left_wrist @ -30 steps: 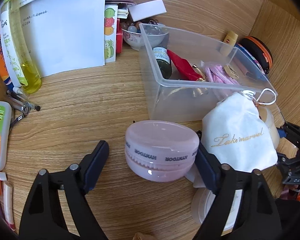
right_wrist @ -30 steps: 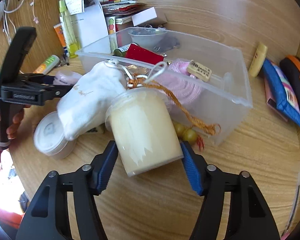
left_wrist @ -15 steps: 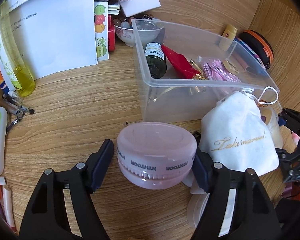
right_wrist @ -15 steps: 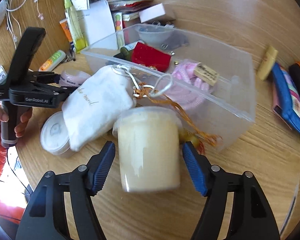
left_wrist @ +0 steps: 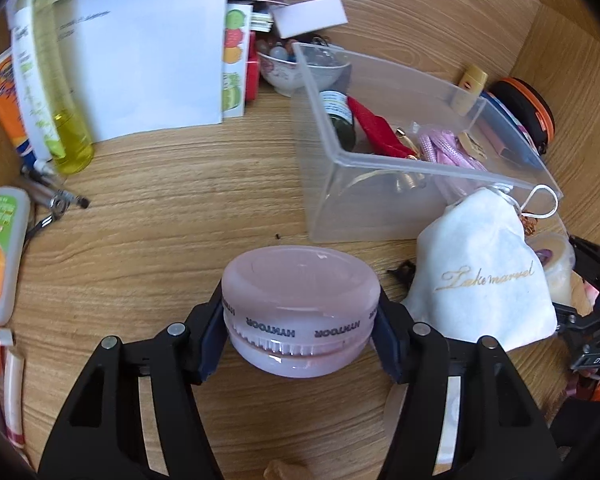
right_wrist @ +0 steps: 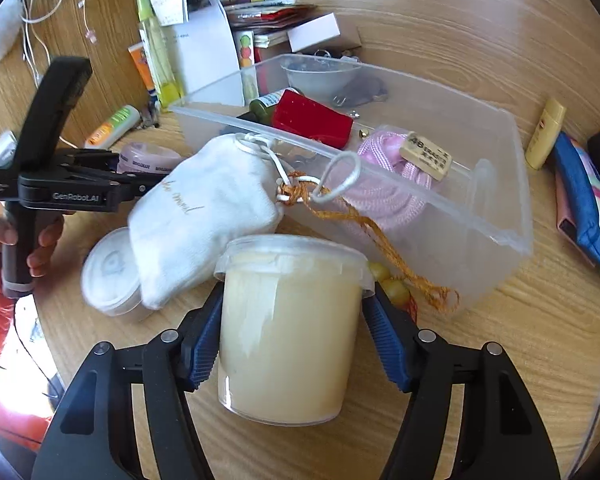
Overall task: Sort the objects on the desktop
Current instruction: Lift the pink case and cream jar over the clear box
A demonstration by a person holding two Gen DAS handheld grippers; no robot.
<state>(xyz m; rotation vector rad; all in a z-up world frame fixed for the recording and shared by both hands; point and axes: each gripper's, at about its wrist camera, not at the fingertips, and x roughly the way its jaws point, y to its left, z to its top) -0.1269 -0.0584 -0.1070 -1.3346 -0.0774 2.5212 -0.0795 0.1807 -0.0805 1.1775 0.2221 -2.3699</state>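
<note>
My left gripper [left_wrist: 300, 332] is shut on a round pink lidded case [left_wrist: 300, 304], holding it just in front of a clear plastic bin [left_wrist: 384, 164]. My right gripper [right_wrist: 292, 344] is shut on a clear cup of cream-coloured stuff [right_wrist: 288, 328], upright, in front of the same bin [right_wrist: 480, 208]. A white drawstring pouch [right_wrist: 196, 216] lies between both grippers, also in the left wrist view [left_wrist: 484, 268]. The bin holds a red pouch [right_wrist: 310, 118], a pink cord [right_wrist: 388, 184], a green bottle [left_wrist: 340, 120].
Around the bin on the wooden desk: papers [left_wrist: 140, 48], a yellow bottle [left_wrist: 52, 92], tubes [left_wrist: 0, 248], a bowl of beads [left_wrist: 292, 64], a round white lidded tub [right_wrist: 108, 272], a blue pouch [right_wrist: 588, 200], a black-orange case [left_wrist: 528, 112]. A wooden wall rises on the right.
My left gripper closed on the pink case and lifted it. My right gripper closed on the cream cup, which went from tilted to upright.
</note>
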